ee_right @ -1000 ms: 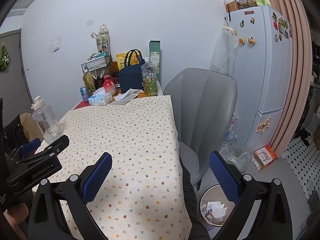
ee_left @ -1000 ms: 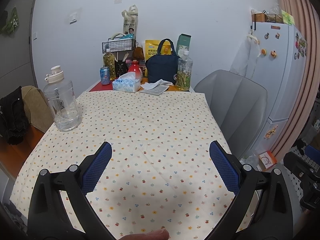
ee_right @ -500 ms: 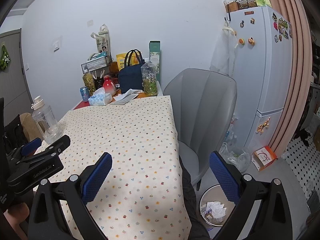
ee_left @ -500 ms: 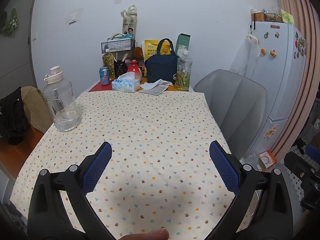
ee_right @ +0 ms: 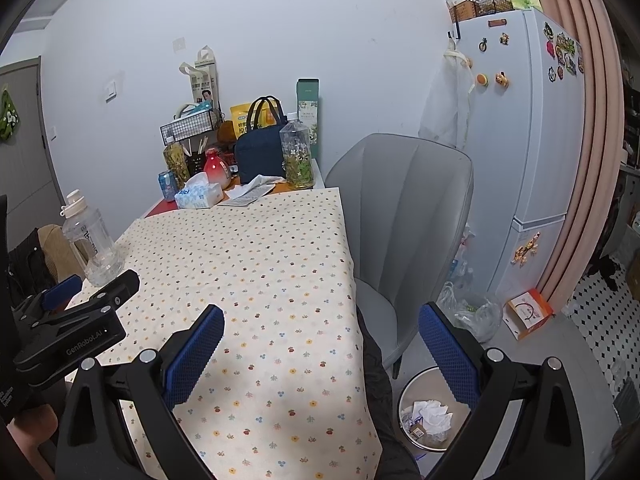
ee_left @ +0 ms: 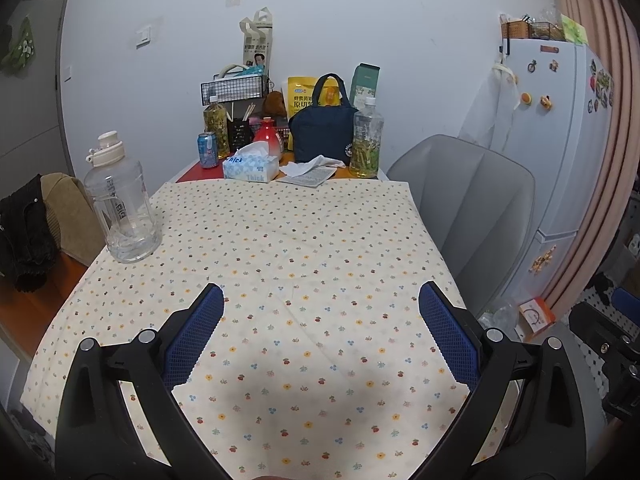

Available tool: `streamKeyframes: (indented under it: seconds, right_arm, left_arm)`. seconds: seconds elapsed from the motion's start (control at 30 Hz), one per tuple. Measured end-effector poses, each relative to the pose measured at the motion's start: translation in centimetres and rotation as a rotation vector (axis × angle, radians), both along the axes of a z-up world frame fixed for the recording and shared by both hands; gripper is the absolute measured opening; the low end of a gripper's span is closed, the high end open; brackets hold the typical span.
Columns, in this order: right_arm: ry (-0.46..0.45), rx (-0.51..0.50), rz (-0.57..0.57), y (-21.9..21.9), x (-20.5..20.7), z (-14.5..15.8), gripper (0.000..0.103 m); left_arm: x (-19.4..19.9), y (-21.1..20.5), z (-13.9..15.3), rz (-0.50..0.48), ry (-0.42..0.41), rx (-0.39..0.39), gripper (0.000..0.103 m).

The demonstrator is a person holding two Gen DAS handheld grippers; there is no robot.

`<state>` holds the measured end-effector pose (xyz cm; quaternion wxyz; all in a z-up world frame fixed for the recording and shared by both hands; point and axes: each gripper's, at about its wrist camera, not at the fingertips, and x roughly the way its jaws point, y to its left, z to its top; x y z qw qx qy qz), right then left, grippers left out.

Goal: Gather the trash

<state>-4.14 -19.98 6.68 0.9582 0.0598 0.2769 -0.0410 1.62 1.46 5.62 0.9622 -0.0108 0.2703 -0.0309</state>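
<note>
At far left on the bench (ee_left: 280,248) stands a clear water jug (ee_left: 120,208). My left gripper (ee_left: 320,320) hangs wide and empty over the flowered cloth. At the far end, a tissue box (ee_left: 251,167) sits just left of a crumpled white tissue (ee_left: 310,165) lying on a paper sheet. My right gripper (ee_right: 320,340) gapes wide, empty, past the bench's right edge. A trash bin (ee_right: 430,416) with crumpled paper stands on the floor by the grey chair (ee_right: 404,216).

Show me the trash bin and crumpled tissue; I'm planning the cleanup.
trash bin (ee_right: 404,396), right wrist view, on its left rim.
crumpled tissue (ee_left: 310,167), left wrist view, on its white middle.
</note>
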Motion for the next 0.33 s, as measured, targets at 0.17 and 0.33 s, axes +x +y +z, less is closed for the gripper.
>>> streamKeyframes:
  seconds: [0.17,0.33]
  right_arm:
    - [0.001,-0.002,0.001,-0.04,0.01,0.02,0.095]
    - [0.003,-0.006,-0.006,-0.38,0.04,-0.13,0.095]
  left_arm:
    - [0.25,-0.37,-0.16,-0.015,0.009,0.015,0.097]
    - [0.45,-0.59,-0.54,-0.022,0.013,0.004,0.097]
